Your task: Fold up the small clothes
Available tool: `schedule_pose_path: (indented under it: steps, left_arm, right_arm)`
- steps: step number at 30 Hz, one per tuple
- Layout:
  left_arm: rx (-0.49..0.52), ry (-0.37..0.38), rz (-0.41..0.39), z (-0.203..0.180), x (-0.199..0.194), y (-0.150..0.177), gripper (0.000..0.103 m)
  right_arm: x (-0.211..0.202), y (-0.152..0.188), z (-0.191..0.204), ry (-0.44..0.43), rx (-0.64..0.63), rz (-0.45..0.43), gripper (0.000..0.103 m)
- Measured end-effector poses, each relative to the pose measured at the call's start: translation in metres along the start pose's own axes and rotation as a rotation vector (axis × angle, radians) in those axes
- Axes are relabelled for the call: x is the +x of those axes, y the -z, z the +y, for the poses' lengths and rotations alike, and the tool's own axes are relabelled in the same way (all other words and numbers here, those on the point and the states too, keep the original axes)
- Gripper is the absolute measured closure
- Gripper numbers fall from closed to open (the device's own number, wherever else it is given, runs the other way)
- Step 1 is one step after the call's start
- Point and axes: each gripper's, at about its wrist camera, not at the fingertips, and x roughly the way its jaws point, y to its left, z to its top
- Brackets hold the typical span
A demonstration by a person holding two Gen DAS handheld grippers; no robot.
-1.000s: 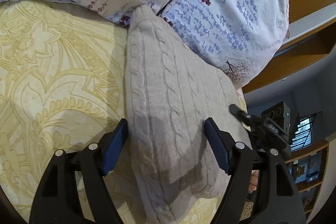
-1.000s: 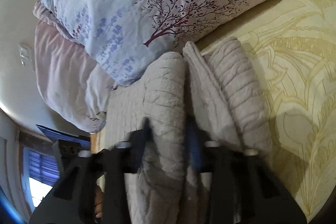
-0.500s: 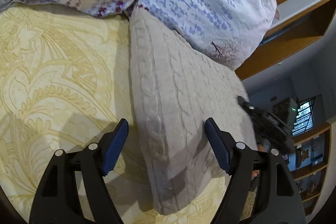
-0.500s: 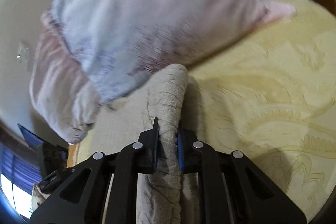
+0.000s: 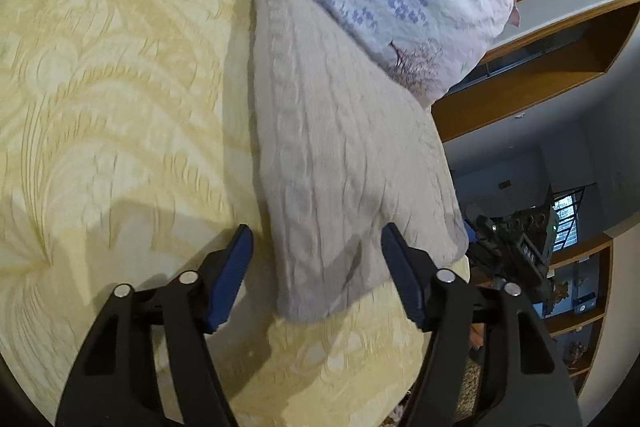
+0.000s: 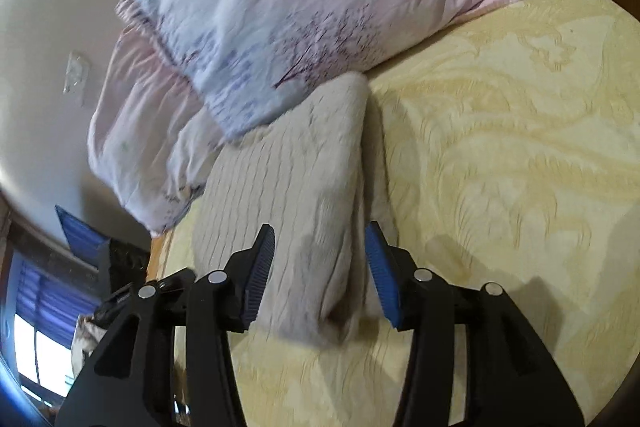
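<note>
Right gripper [image 6: 320, 263] angled down, fingers just parted (sweater [image 6: 288, 187] between).

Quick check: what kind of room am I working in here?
Most likely a bedroom: a yellow bedspread, floral pillows and a folded knit sweater lying on the bed, with wooden shelves alongside.

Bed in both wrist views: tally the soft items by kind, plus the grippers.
Beige knit garment: 1
Floral pillows: 2
Yellow bedspread: 1
Grippers, left gripper and right gripper: 2
Total: 6
</note>
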Motion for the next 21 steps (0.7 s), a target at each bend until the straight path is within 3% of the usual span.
schedule_pose_path:
  steps: [2, 3, 4, 5, 6, 9, 12, 16, 21]
  left_arm:
    - [-0.018, 0.009, 0.010, 0.003, 0.001, 0.006, 0.050]
    - [-0.029, 0.014, 0.013, 0.004, 0.001, 0.010, 0.056]
    - [-0.034, 0.016, 0.016, 0.005, 0.001, 0.011, 0.061]
    - [-0.038, 0.028, 0.024, 0.006, 0.001, 0.014, 0.070]
    - [-0.033, 0.028, 0.024, 0.005, 0.001, 0.015, 0.076]
    - [0.012, 0.035, 0.010, 0.001, -0.003, 0.017, 0.087]
    - [0.059, 0.052, -0.005, -0.006, -0.011, 0.020, 0.089]
    - [0.098, 0.034, 0.011, -0.008, -0.008, 0.027, 0.090]
    - [0.076, 0.022, 0.029, 0.001, -0.002, 0.027, 0.088]
  right_arm:
    - [0.000, 0.006, 0.004, 0.003, -0.018, 0.011, 0.054]
    - [0.001, 0.008, 0.007, 0.004, -0.025, 0.013, 0.059]
    - [0.003, 0.011, 0.009, 0.008, -0.038, 0.014, 0.066]
    - [0.006, 0.012, 0.011, 0.024, -0.058, 0.015, 0.087]
    - [0.005, 0.013, 0.011, 0.035, -0.068, 0.015, 0.091]
    - [-0.005, 0.011, 0.018, 0.023, -0.092, -0.056, 0.093]
    - [-0.024, 0.009, 0.028, 0.039, -0.138, -0.134, 0.094]
    - [-0.004, 0.015, 0.006, 0.178, -0.111, -0.048, 0.094]
    - [0.005, 0.016, -0.012, 0.145, -0.050, -0.006, 0.093]
